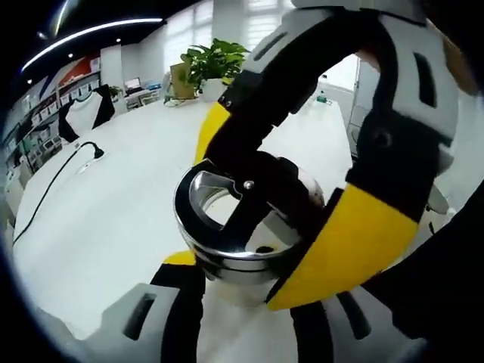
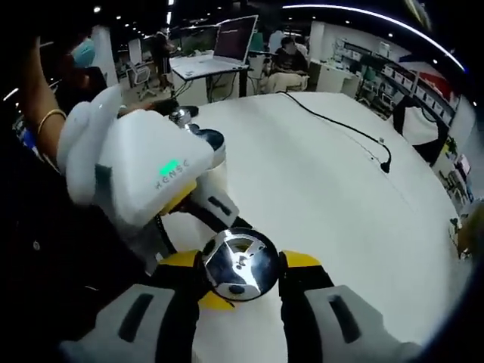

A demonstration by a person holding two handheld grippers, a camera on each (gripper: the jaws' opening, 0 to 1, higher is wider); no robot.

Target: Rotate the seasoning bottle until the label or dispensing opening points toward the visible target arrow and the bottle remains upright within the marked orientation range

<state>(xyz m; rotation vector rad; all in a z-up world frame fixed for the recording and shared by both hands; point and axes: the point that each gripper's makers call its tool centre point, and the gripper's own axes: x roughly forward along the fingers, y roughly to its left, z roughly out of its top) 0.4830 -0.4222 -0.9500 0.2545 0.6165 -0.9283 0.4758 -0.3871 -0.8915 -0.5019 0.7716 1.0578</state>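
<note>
Right gripper view: right claw [image 2: 240, 281] clamps bottle cap [image 2: 240, 265].

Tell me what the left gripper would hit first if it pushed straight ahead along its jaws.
Probably the bottle's shiny metal cap, already sitting between the left gripper jaws. The right gripper clamps the same cap from the far side, so it would be next; depth is hard to judge.

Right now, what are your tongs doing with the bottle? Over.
Right tongs shut on the bottle's shiny cap. Left tongs around the bottle lower down; grip unclear. Bottle upright on the white table. Black cable lies well off.
</note>
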